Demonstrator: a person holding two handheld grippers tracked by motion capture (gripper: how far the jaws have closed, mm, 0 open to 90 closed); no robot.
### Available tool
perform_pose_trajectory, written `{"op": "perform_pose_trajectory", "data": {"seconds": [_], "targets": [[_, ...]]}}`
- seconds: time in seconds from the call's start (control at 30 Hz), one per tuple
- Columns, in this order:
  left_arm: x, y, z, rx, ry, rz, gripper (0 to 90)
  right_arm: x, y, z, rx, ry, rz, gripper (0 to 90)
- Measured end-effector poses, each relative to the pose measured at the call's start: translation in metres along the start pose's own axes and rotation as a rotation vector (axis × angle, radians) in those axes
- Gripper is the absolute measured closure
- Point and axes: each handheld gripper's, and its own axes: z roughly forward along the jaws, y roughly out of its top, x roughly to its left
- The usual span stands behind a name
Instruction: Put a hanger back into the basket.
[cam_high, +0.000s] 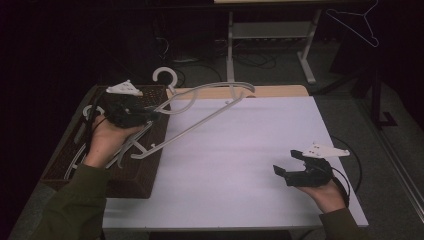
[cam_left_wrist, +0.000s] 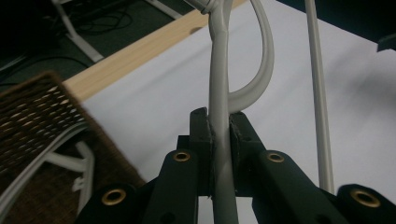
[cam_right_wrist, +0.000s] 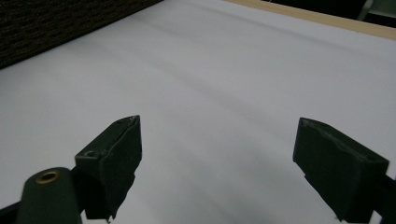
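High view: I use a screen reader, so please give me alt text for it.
A person's left hand-held gripper holds a white plastic hanger lifted above a dark woven basket at the left edge of a white table. More hangers lie in the basket. The right hand-held gripper hovers open and empty over the table's right side.

High view overhead, facing forward; gripper views close, low; all share white table.

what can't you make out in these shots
- High view: the left tool hides its grip spot on the white hanger.
- High view: how many hangers lie in the brown basket; hand and dimness cover them.
- Left gripper view: the hanger's hook, cut off by the top edge.
- Right gripper view: the open right tool; its body is cut off below.
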Motion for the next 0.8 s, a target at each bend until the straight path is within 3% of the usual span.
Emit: {"op": "perform_pose_trajectory", "data": {"seconds": [0.47,0.8], "targets": [[0.048,-0.029,-0.049,-0.002,0.133,-0.057,82.4,-0.001,-0.001,0.001,0.008,-0.013,-0.006,15.0],[0.079,-0.054,-0.073,0.004,0.227,-0.101,82.4,-0.001,-0.002,0.001,0.006,-0.02,-0.006,15.0]]}}
